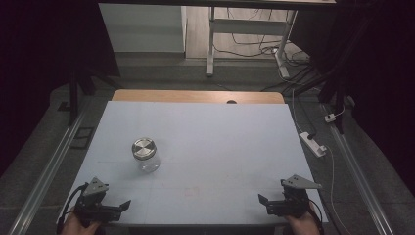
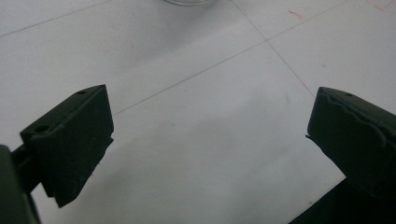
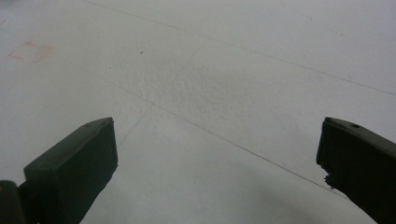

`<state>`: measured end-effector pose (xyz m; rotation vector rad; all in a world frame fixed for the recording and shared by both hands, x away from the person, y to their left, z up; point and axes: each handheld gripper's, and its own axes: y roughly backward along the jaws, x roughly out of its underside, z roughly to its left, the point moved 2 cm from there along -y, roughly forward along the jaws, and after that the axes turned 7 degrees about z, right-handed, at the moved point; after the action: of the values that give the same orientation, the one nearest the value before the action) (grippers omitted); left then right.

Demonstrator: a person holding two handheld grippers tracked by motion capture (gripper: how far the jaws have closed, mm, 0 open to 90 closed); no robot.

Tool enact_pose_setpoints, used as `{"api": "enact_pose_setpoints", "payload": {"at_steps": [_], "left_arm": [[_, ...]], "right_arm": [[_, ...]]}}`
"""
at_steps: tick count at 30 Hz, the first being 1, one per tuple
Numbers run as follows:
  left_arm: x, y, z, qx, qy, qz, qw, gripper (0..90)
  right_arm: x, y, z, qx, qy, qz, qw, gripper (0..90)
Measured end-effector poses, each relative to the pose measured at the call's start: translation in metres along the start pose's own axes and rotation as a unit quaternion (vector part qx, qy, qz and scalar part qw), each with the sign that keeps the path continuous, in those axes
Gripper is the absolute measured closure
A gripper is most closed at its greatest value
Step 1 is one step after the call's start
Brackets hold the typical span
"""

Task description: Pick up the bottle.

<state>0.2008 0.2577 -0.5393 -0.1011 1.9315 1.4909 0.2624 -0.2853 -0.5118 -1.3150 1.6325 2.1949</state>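
Note:
A clear glass jar point(image 1: 146, 155) with a silver metal lid stands upright on the white table point(image 1: 210, 132), left of centre. My left gripper point(image 1: 122, 206) rests at the table's front left corner, held by a hand, its jaws wide apart with nothing between them. In the left gripper view its black jaws frame bare table, and the jar's base point(image 2: 189, 2) peeks in at the top edge. My right gripper point(image 1: 264, 203) sits at the front right corner, also open and empty. The right gripper point(image 3: 217, 149) looks over plain white surface with thin lines.
A faint red square mark point(image 3: 29, 51) lies on the table near the front middle. A wooden strip point(image 1: 195, 96) runs along the far edge. A white power strip point(image 1: 313, 143) and cables lie on the floor to the right. A desk frame point(image 1: 211, 39) stands beyond.

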Motion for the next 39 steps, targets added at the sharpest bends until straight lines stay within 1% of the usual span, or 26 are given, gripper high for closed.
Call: {"api": "enact_pose_setpoints", "payload": {"at_steps": [4, 6, 11, 13, 18, 20, 24, 30, 32, 35, 39], "left_arm": [[0.0, 0.0, 0.001, 0.004, 0.001, 0.001, 1.0, 0.9], [0.0, 0.0, 0.001, 0.008, 0.006, -0.002, 1.0, 0.3], [0.001, 0.001, 0.004, 0.013, 0.016, -0.006, 0.9998, 0.0], [0.0, 0.001, 0.003, 0.013, 0.015, -0.006, 0.9998, 0.0], [-0.003, 0.002, 0.001, 0.004, 0.002, -0.01, 0.9999, 0.0], [-0.003, 0.002, 0.0, 0.003, -0.003, -0.012, 0.9999, 0.0], [-0.005, 0.002, -0.001, 0.005, -0.01, -0.018, 0.9998, 0.0], [-0.01, 0.002, -0.001, 0.023, -0.016, -0.03, 0.9991, 0.0], [-0.012, 0.002, 0.0, 0.031, -0.026, -0.036, 0.9986, 0.0], [-0.014, 0.001, 0.001, 0.041, -0.034, -0.043, 0.9977, 0.6], [-0.018, 0.001, 0.003, 0.044, -0.036, -0.051, 0.9971, 1.2]], "right_arm": [[0.0, 0.0, 0.001, 0.002, 0.007, 0.004, 1.0, 0.0], [0.0, -0.001, 0.002, 0.0, 0.011, 0.004, 0.9999, 0.0], [-0.001, -0.001, 0.002, -0.001, 0.01, 0.007, 0.9999, 0.0], [-0.001, -0.001, 0.002, -0.003, 0.01, 0.007, 0.9999, 0.0], [-0.001, -0.002, 0.002, -0.006, 0.013, 0.009, 0.9999, 0.0], [-0.001, -0.002, 0.003, -0.009, 0.019, 0.009, 0.9998, 0.0], [-0.001, -0.002, 0.003, -0.01, 0.018, 0.009, 0.9997, 0.0], [-0.001, -0.002, 0.002, -0.011, 0.015, 0.009, 0.9998, 0.0], [-0.001, -0.002, 0.002, -0.013, 0.018, 0.01, 0.9997, 0.0], [-0.001, -0.002, 0.003, -0.015, 0.021, 0.01, 0.9996, 0.0], [-0.001, -0.002, 0.003, -0.015, 0.022, 0.011, 0.9996, 0.0]]}}
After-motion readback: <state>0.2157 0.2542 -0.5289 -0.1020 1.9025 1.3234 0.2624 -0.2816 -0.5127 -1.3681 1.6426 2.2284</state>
